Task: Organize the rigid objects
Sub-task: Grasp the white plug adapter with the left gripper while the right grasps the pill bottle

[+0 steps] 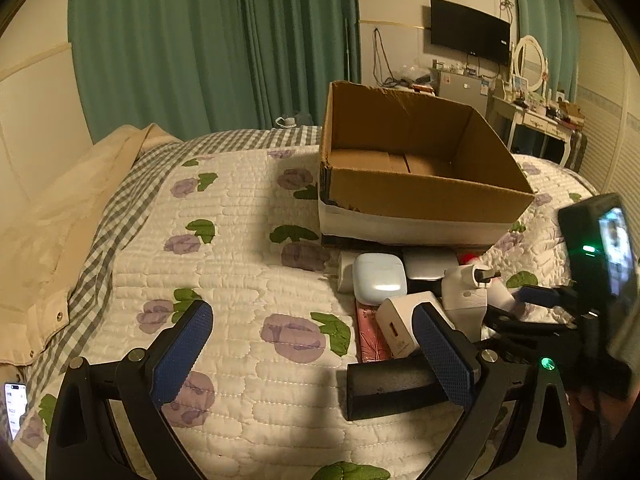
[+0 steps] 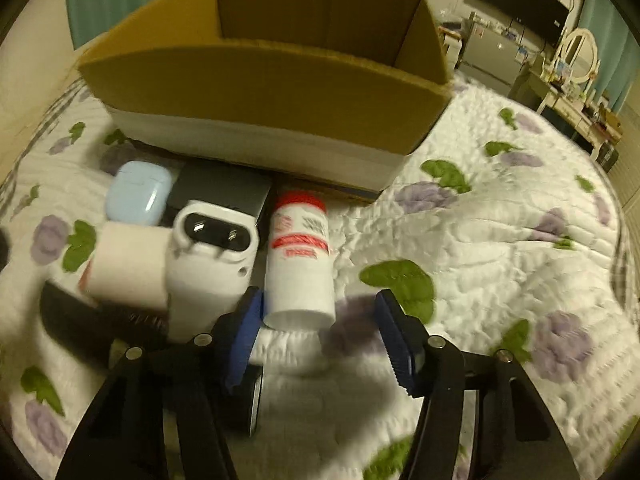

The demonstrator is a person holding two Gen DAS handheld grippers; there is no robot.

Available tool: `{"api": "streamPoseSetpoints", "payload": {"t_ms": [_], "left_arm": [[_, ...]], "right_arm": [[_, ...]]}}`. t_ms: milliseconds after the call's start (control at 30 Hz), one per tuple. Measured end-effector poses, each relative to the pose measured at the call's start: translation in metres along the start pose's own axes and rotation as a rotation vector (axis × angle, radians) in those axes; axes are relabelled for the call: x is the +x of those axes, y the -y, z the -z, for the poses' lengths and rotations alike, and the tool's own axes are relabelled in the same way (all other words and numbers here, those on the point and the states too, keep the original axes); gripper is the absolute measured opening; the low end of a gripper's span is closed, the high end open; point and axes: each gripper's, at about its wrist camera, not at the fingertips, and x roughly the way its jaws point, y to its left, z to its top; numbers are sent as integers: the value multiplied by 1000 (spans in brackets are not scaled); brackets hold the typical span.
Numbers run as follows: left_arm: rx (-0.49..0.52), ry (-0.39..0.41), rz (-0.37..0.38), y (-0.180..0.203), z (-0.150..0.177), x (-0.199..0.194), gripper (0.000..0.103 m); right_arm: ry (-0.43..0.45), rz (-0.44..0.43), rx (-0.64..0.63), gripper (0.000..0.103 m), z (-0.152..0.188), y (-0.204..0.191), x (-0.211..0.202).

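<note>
Two blue-padded fingers (image 2: pixel 390 334) of the right gripper (image 2: pixel 318 330) stand partly apart over the quilted bed (image 2: pixel 500 248), and the base of a white bottle (image 2: pixel 298 264) with a red cap lies at their tips: the left pad is just beside it, the right pad stands clear, so nothing is clamped. That bottle lies on its side in front of the cardboard box (image 2: pixel 256 92), cap toward the box. To the bottle's left, also in front of the box, sit a white plug adapter (image 2: pixel 208 256), a white charger block (image 2: pixel 128 264), a pale blue earbud case (image 2: pixel 138 192) and a dark flat gadget (image 2: pixel 224 192). Fingers (image 1: pixel 182 354) of the left gripper (image 1: pixel 312 356) are spread wide with nothing between them, hanging above the bed left of that pile, well short of the box. A black bar (image 1: pixel 390 388) lies nearest the camera, touching the pile's near edge.
</note>
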Motion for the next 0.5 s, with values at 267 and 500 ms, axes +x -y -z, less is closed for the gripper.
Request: {"api": "streamPoseSetpoints", "payload": {"t_ms": [267,500], "left_arm": [[45,-5,35,20,-2,-4,100],[93,-21,148,66,-6,5,99]], "right_arm": [[88,-66,51,36,1,16,-28],[155,-26,102,36,1,49,-67]]}}
